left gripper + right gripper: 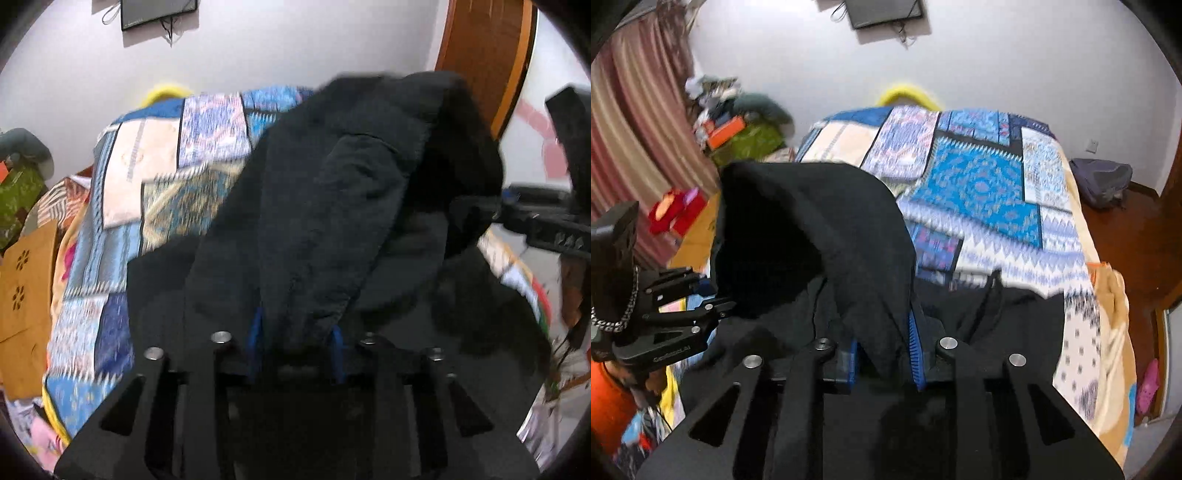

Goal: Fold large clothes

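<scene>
A large black garment (332,206) hangs lifted over a bed with a blue patchwork quilt (155,177). My left gripper (295,339) is shut on a bunched fold of it, with cloth filling the space between the blue pads. In the right wrist view the same garment (812,229) rises in a dark hump, its lower part lying on the quilt (979,184). My right gripper (884,350) is shut on another fold of it. The left gripper (713,306) shows at the left edge, its fingertips buried in the cloth. The right gripper (546,229) is at the far right, its tips hidden by fabric.
A screen (882,13) hangs on the white wall behind the bed. Striped curtains (639,129) and a cluttered pile (738,129) stand left of the bed. A grey backpack (1104,181) lies on the wooden floor (1126,240) at the right. A wooden door (487,55) is beyond.
</scene>
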`<state>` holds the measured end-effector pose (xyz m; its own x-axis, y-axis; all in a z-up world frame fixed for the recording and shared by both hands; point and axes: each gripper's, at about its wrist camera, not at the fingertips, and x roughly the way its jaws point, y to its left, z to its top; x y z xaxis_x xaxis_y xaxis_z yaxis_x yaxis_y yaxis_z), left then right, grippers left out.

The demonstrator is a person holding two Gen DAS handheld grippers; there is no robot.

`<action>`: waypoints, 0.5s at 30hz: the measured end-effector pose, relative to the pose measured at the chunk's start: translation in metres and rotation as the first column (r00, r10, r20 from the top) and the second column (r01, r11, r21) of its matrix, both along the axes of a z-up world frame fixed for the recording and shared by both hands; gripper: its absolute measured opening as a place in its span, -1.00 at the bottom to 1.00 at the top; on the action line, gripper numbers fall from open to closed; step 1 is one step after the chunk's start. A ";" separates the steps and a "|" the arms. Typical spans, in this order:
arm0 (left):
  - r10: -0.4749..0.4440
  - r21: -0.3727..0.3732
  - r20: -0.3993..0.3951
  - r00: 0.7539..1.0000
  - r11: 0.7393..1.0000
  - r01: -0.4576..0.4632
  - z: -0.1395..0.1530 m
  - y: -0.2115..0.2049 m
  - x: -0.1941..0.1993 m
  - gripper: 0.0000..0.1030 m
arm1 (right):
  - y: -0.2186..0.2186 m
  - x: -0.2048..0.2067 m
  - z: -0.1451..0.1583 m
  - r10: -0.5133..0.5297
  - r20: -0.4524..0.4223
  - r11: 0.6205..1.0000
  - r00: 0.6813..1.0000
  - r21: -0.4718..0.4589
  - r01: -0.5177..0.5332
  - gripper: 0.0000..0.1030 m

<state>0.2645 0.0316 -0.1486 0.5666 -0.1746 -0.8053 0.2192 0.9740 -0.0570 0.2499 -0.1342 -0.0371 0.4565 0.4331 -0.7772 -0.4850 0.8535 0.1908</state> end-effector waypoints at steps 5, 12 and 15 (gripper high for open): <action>0.031 0.010 -0.070 0.997 0.999 -0.030 -0.024 0.009 -0.039 0.06 | 0.000 -0.039 -0.016 0.057 -0.053 0.997 0.997 -0.050 -0.059 -0.08; 0.112 0.012 -0.121 0.986 0.994 -0.111 -0.036 0.038 -0.073 0.13 | -0.018 -0.072 -0.034 0.069 -0.140 0.994 0.988 -0.069 -0.079 -0.05; 0.161 0.004 -0.083 0.983 0.987 -0.161 -0.020 0.055 -0.080 0.13 | -0.023 -0.077 -0.032 0.065 -0.134 0.993 0.989 -0.086 -0.077 -0.05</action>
